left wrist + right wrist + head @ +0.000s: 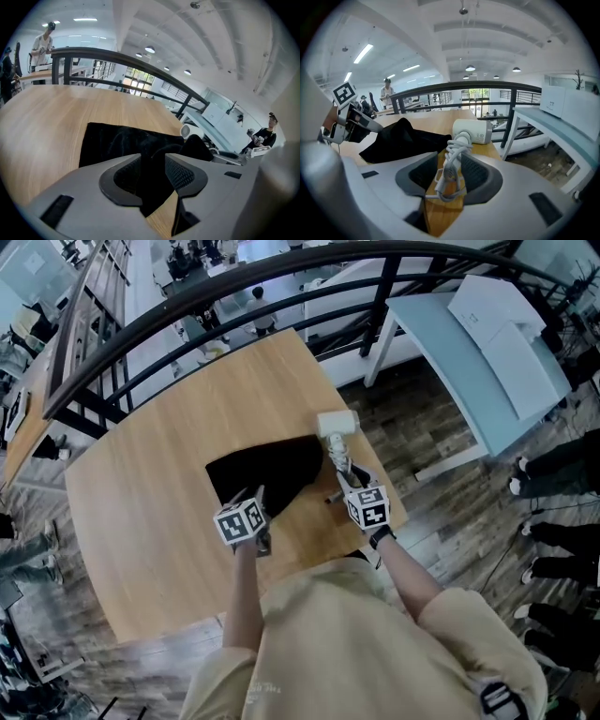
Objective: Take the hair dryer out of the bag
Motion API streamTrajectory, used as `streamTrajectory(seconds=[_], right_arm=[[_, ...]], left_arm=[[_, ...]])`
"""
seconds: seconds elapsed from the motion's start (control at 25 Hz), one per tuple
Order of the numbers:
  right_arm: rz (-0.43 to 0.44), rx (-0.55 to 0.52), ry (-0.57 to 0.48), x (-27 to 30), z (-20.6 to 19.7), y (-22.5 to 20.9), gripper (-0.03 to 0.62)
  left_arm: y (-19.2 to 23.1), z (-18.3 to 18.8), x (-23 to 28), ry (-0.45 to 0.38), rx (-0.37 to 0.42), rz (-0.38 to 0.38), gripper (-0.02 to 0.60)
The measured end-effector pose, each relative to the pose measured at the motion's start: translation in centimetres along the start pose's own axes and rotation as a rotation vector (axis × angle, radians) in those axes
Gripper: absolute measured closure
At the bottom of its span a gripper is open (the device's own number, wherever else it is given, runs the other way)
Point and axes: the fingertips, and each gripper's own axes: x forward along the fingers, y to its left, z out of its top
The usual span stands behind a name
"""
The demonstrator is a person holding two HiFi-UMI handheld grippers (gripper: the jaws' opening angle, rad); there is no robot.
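- The hair dryer lies on the tabletop, all the way out of the bag and just beside the bag's far open end.
- It looks hard and smooth, so it may slip. I think it is not very heavy, but its fat head could tip down.
- Its white cord is wound round the handle. That part is bumpy and soft, so it is a good place to hold.
- The right tool has its jaws apart, one on each side of the corded handle, not squeezing it.
- The left tool has its jaws apart too, over the bag's near corner. The bag is floppy black cloth.
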Motion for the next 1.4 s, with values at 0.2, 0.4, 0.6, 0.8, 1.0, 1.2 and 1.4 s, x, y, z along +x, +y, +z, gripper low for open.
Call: streamTrajectory(seconds=[0.2, 0.4, 0.6, 0.8, 1.0, 1.2, 1.4], right_arm=[[-0.085, -0.065, 0.019, -3.2, 1.8, 0.3, 0.375], [-0.032, 0.022, -0.109, -6.0, 6.4, 2.9, 0.372], [0.050, -0.040, -0.308, -8.2, 15.2, 7.4, 0.418], [0.078, -0.117, -0.486, -11.4, 22.1, 11.6, 0.536], [0.101, -0.189, -0.557, -14.3, 24.9, 14.9, 0.579], [0.101, -0.174, -0.586, -16.2, 25.2, 16.2, 0.580], [0.089, -0.170, -0.606, -17.9, 24.6, 16.5, 0.580]], left_arm=[[-0.4, 1.1, -2.4, -0.075, 0.037, -0.054, 0.353], [-0.2, 3.5, -6.5, -0.205, 0.093, -0.048, 0.353], [-2.0, 8.1, -12.1, -0.398, 0.193, -0.028, 0.397], [-4.0, 11.8, -18.1, -0.583, 0.266, 0.044, 0.511], [-6.3, 13.1, -22.2, -0.691, 0.316, 0.027, 0.568], [-7.7, 13.5, -24.5, -0.753, 0.343, 0.002, 0.569], [-9.2, 12.9, -24.9, -0.765, 0.382, -0.016, 0.569]])
